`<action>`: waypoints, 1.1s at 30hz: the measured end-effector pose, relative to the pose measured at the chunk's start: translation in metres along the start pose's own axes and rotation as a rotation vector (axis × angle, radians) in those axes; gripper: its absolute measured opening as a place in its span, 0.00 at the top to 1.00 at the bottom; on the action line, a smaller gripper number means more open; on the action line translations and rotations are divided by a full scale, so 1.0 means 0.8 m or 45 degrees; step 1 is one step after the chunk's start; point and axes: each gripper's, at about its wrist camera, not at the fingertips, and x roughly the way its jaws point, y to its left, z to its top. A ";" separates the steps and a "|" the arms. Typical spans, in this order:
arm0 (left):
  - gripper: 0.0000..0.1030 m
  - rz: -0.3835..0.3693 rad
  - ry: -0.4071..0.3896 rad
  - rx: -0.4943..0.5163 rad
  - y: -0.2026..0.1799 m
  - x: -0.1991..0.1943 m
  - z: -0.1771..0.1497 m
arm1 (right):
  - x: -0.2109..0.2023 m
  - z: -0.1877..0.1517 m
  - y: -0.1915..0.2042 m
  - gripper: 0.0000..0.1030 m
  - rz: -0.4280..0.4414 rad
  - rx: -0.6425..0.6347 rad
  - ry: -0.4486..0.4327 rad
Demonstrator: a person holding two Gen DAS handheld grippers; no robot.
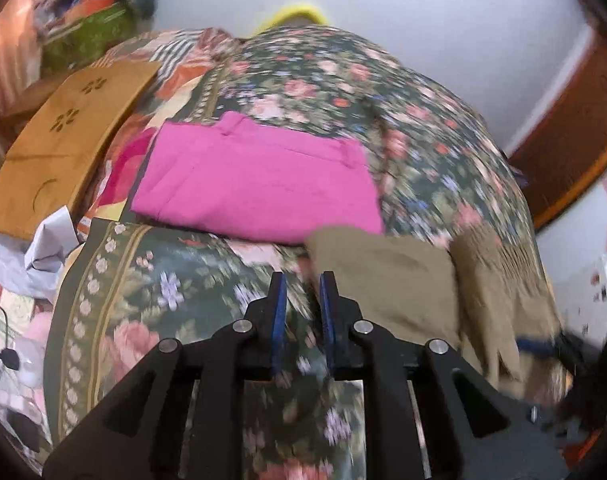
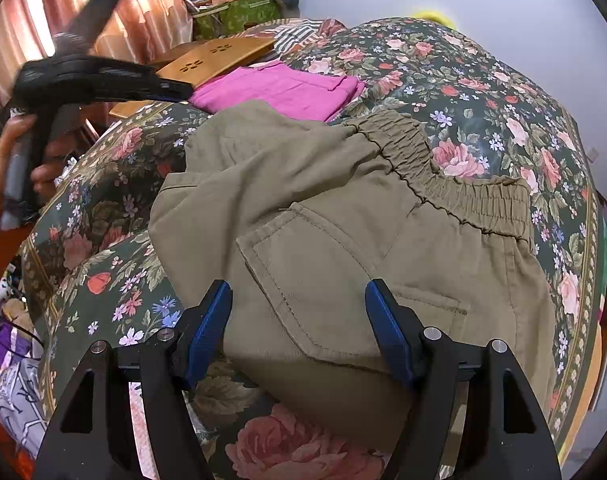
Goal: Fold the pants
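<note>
Olive-khaki pants (image 2: 343,216) with an elastic waistband (image 2: 455,184) and a back pocket lie partly folded on the floral bedspread (image 2: 483,92). My right gripper (image 2: 299,292) is open and empty, its blue fingers straddling the pocket area just above the cloth. My left gripper (image 1: 301,280) hovers at the pants' left edge (image 1: 383,280), its jaws nearly together with a narrow gap and nothing between them. In the right wrist view the left gripper (image 2: 103,84) is held up at the left by a hand.
A folded pink garment (image 1: 259,184) lies beyond the pants; it also shows in the right wrist view (image 2: 279,92). A wooden lap tray (image 1: 67,140) sits at the bed's left edge. Clutter and a green box (image 2: 239,16) stand by the curtain. A wooden door (image 1: 575,132) is at right.
</note>
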 end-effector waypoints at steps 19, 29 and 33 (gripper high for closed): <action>0.54 0.032 0.180 0.043 -0.029 0.068 -0.039 | -0.001 -0.001 0.000 0.35 0.005 0.004 -0.010; 0.50 -0.133 0.085 0.149 -0.077 -0.002 -0.049 | -0.002 -0.002 0.000 0.34 0.006 0.004 -0.012; 0.50 -0.129 0.178 0.131 -0.079 0.023 -0.072 | -0.002 -0.002 0.001 0.34 0.002 0.003 -0.015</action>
